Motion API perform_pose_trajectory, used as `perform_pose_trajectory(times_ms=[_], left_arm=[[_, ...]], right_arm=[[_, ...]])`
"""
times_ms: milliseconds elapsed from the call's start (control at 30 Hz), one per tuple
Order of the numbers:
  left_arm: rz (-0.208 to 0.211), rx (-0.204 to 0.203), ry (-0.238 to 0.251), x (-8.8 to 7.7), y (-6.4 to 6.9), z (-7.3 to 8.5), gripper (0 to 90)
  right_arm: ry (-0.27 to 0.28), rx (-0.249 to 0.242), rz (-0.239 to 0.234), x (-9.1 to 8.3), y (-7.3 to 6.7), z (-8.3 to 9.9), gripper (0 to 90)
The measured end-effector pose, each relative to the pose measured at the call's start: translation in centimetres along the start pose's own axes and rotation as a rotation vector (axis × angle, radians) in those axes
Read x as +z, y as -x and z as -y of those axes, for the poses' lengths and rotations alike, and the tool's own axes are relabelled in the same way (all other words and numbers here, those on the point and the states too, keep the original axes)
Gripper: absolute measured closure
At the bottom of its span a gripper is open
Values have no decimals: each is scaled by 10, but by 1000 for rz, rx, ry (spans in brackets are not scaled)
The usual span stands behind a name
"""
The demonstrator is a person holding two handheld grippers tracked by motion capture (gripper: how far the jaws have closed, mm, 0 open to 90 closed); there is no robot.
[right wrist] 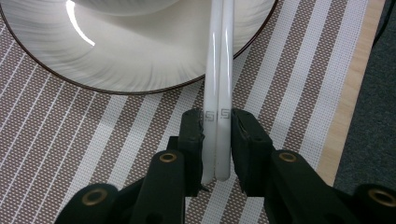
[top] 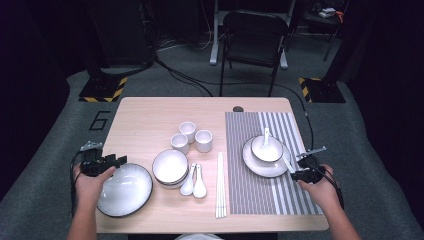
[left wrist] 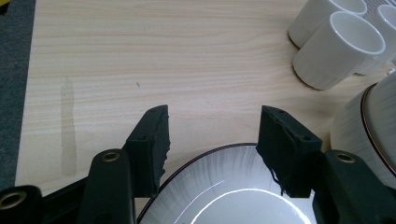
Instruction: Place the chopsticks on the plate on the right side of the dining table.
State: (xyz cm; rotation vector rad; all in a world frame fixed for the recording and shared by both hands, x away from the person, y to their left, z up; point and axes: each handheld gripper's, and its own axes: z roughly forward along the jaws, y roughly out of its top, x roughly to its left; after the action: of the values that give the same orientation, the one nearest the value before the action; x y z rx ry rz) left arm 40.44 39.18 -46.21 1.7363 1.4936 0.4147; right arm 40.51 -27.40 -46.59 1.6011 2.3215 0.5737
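Your right tool point(right wrist: 215, 140) pinches a pair of white chopsticks point(right wrist: 219, 88) near their square, stamped ends, both sticks side by side between the jaws; their far ends lie across the rim of the plate point(right wrist: 140, 56) on the striped mat point(right wrist: 93, 140), and from the high view that plate point(top: 252, 162) carries a bowl point(top: 266, 148) with a spoon in it; these sticks look glossy and hard, so judge them light, stiff and slippery; a firm, square grip close to the ends suits them, though they may twist or slide apart if you tilt.

Your left tool point(left wrist: 212, 135) stands spread, one jaw either side of the near rim of the big plate point(left wrist: 224, 186) at the counter's point(top: 150, 115) left corner, touching nothing that I can tell; that plate is glazed, smooth and probably heavy for a rim pinch, and breakable; take it on the rim, deep into the jaws, and keep it level.

Near it sit stacked bowls point(top: 170, 167), three cups point(top: 192, 137), two spoons point(top: 194, 181) and a second pair of chopsticks point(top: 220, 185); all are crockery, so set things down gently.
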Motion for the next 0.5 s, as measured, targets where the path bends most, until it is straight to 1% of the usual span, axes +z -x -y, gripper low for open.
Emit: perform_pose_trajectory(times_ms=[67, 133, 167, 300, 333, 500], left_arm=[[-1, -1, 1, 0, 0, 0, 437], [-1, 0, 2, 0, 0, 0, 437], [-1, -1, 2, 0, 0, 0, 437], [-1, -2, -1, 0, -1, 0, 437], [0, -2, -1, 0, -1, 0, 437], [0, -9, 0, 0, 0, 0, 436]], right_arm=[[-2, 4, -5, 0, 1, 0, 751], [-3, -9, -2, 0, 3, -1, 752], [-5, -6, -2, 0, 3, -1, 753], [-5, -33, -5, 1, 7, -3, 755], [-5, -31, -7, 1, 8, -3, 756], [-11, -49, -8, 2, 14, -6, 760]])
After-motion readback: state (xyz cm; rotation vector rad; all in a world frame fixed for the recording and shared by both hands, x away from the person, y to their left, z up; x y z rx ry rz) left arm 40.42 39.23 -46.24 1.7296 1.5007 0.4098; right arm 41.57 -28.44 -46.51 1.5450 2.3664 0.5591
